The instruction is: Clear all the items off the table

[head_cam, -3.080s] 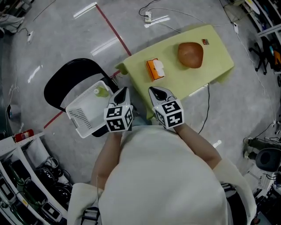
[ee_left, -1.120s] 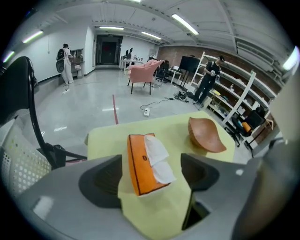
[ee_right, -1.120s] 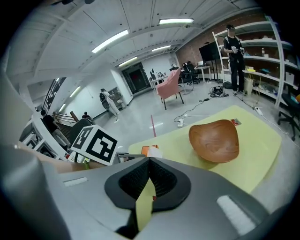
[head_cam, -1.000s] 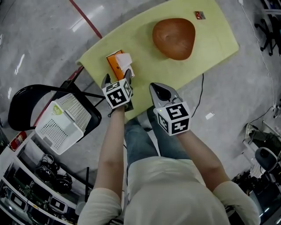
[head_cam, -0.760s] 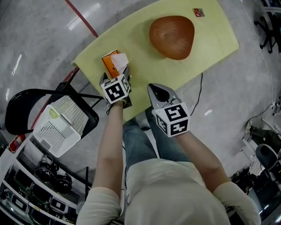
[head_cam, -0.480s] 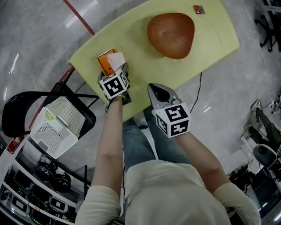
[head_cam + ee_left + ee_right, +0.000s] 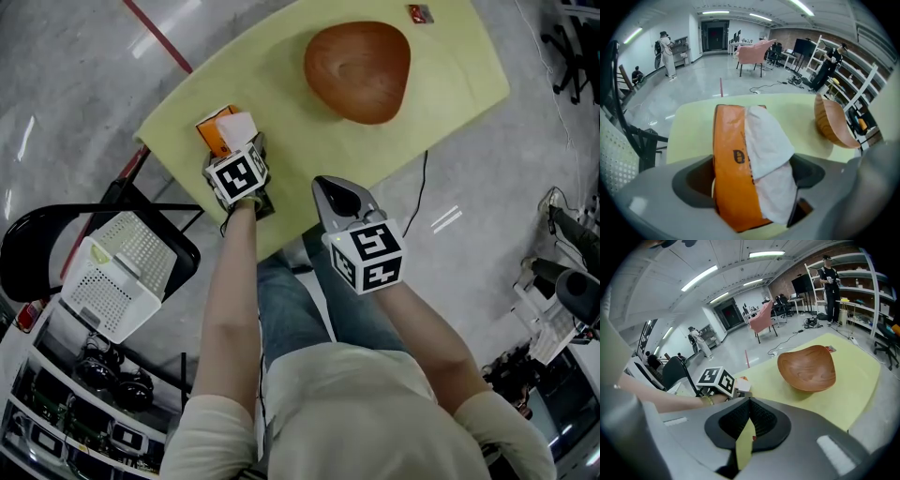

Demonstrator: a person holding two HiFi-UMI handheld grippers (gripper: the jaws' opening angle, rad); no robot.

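Tissue pack (image 7: 733, 154), near end cut off between left tongs (image 7: 752, 185)

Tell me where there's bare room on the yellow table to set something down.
Bare: the strip between the orange tissue pack and the wooden bowl, and the right end of the table past the bowl, short of the small red packet. Crowded: the left corner, where the left gripper straddles the pack.

One tissue pack (image 7: 221, 131) between the left fingers (image 7: 691, 182); beyond them one wooden bowl (image 7: 357, 67), one red packet (image 7: 419, 13); beside them one basket (image 7: 112, 277).
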